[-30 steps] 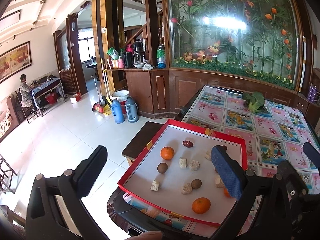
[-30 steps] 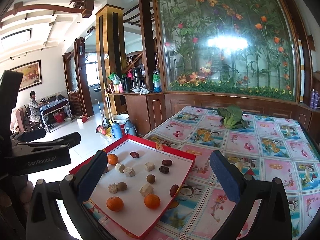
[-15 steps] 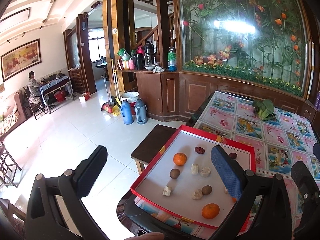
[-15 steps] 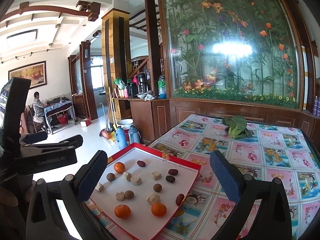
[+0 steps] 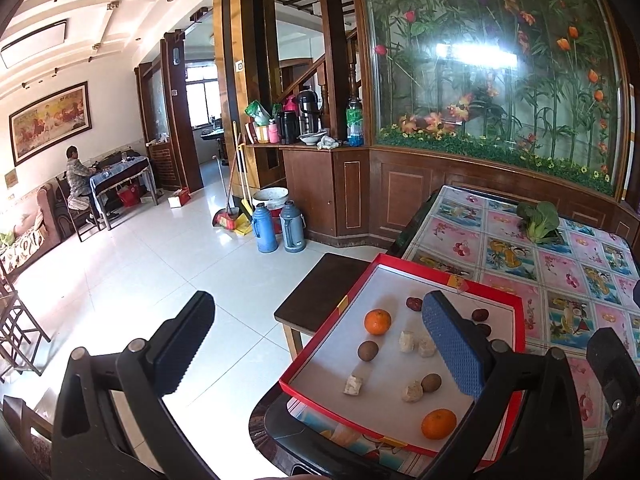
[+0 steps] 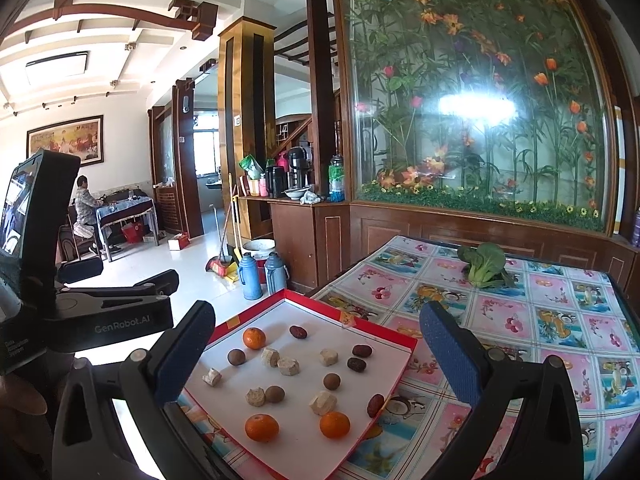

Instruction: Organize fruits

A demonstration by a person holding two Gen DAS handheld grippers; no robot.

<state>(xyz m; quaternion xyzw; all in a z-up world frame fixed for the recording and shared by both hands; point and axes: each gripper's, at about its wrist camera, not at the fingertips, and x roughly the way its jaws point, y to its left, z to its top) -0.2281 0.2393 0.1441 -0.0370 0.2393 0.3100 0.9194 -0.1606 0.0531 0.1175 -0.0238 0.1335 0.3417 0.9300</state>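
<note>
Fruits (image 6: 256, 338) on tray (image 6: 384, 330), below open tongs (image 6: 316, 350).

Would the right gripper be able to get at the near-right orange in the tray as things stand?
Probably yes: the right gripper is open and empty, and that orange lies uncovered near the tray's front edge.

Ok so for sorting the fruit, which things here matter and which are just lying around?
Part of the job:
red tray
three oranges, e.g.
dark red dates, e.g.
round brown fruits, e.g.
pale chunks, e.g.
left gripper and right gripper, both open and empty

Just lying about:
leafy green vegetable
two blue thermos flasks
broom and dustpan
</note>
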